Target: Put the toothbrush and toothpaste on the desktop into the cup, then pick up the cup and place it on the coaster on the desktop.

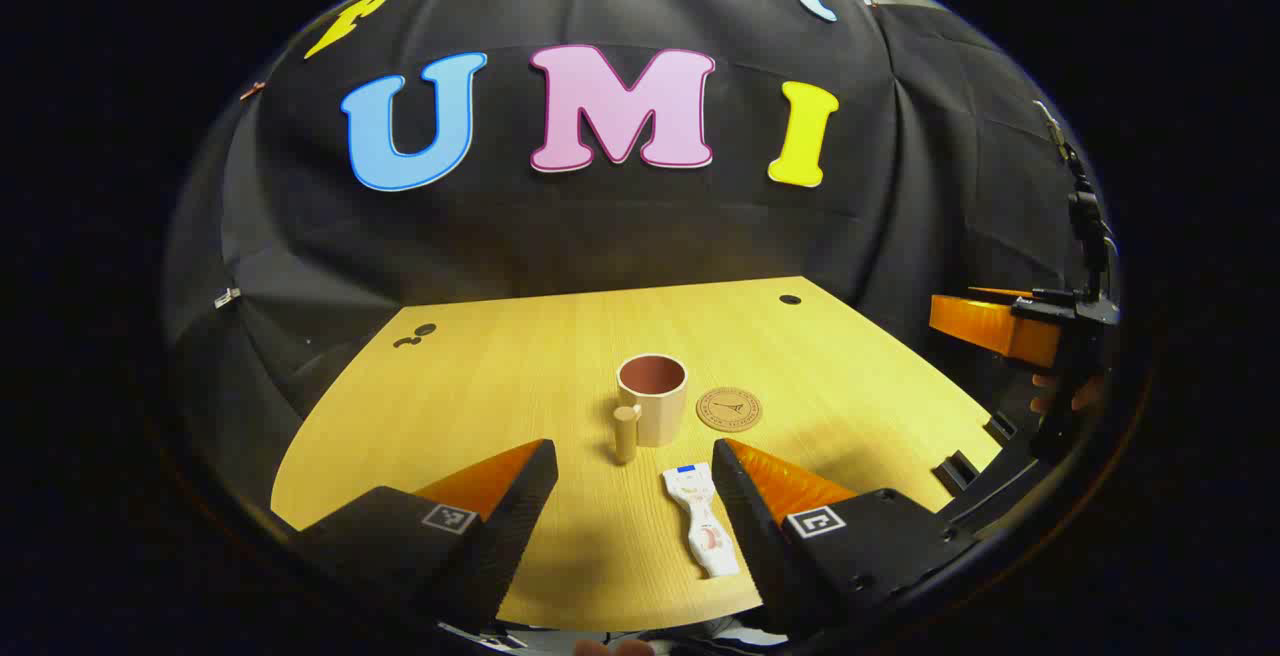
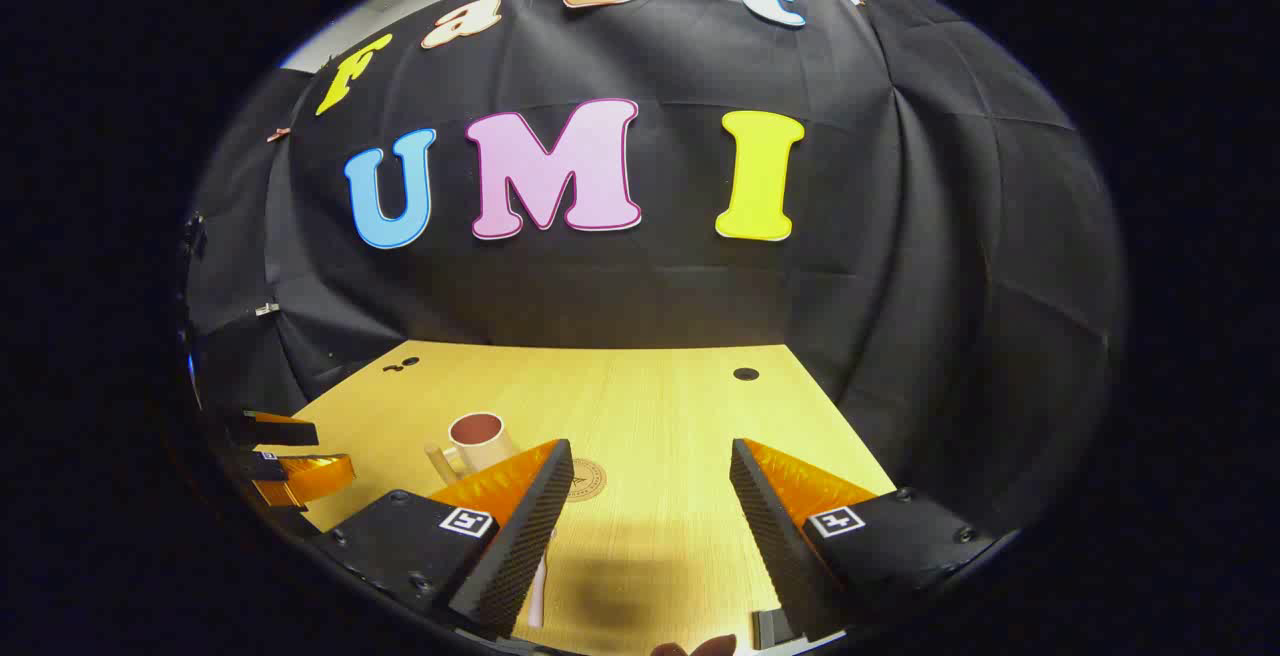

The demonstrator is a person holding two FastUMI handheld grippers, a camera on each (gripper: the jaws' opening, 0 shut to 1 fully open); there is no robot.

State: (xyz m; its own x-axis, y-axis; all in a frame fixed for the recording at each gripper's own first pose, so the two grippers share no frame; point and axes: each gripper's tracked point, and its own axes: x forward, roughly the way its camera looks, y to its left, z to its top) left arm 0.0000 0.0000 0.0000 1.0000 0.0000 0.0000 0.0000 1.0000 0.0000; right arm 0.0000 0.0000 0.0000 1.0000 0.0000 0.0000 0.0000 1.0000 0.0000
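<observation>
Wooden desktop (image 1: 520, 366) in a booth w/ black cloth wall. Left gripper view: a cup (image 1: 652, 399) stands upright near the desk's middle, pale outside, reddish-brown inside, handle toward the camera; its inside looks empty. A round cork coaster (image 1: 729, 409) lies flat just beside the cup, to its right, not touching, nothing on it. A toothpaste tube (image 1: 701, 518) lies flat on the desk nearer the camera, close by the right-hand finger. Left gripper (image 1: 634, 456) hovers above the desk, jaws wide apart, holding nothing. The other gripper shows at far right edge.

Right gripper view: right gripper (image 2: 651, 456) also has jaws spread wide, nothing between them. Cup (image 2: 478, 441) sits to the left, partly behind the left-hand finger; coaster (image 2: 588, 479) peeks out beside that finger. A slim pale rod, prob. the toothbrush (image 2: 538, 591), lies on the desk below that finger, mostly hidden.
</observation>
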